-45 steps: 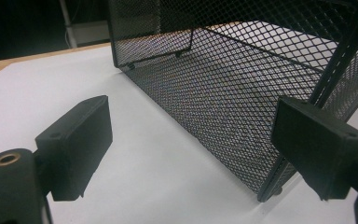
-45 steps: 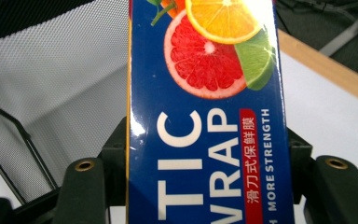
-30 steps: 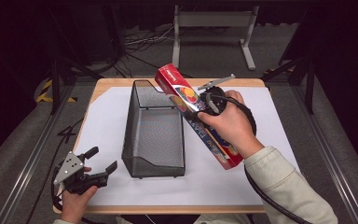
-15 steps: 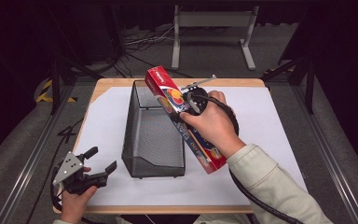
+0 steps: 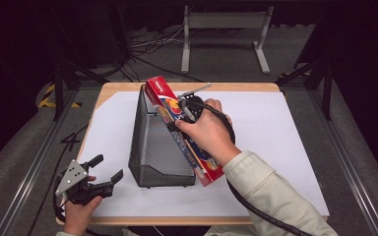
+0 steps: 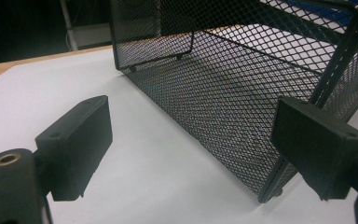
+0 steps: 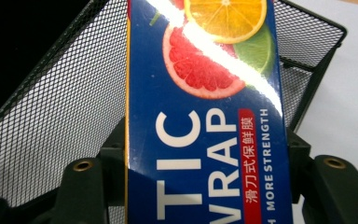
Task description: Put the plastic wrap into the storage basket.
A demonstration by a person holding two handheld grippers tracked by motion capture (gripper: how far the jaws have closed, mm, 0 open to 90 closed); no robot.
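Note:
A long blue and red plastic wrap box with citrus pictures is held tilted over the right rim of a black wire mesh basket. My right gripper is shut on it near its middle, under the person's hand. In the right gripper view the box fills the space between the jaws of that gripper, with the basket behind it. My left gripper rests open at the table's near left corner. In the left gripper view its jaws stand wide, facing the basket's near side wall.
A white sheet covers the wooden table, with bare room right of the basket. Beyond the far edge stand a metal stand and loose cables on a dark floor.
My right gripper has carried the box leftward and slightly down, from beside the basket to over its right rim. The left gripper has stayed put.

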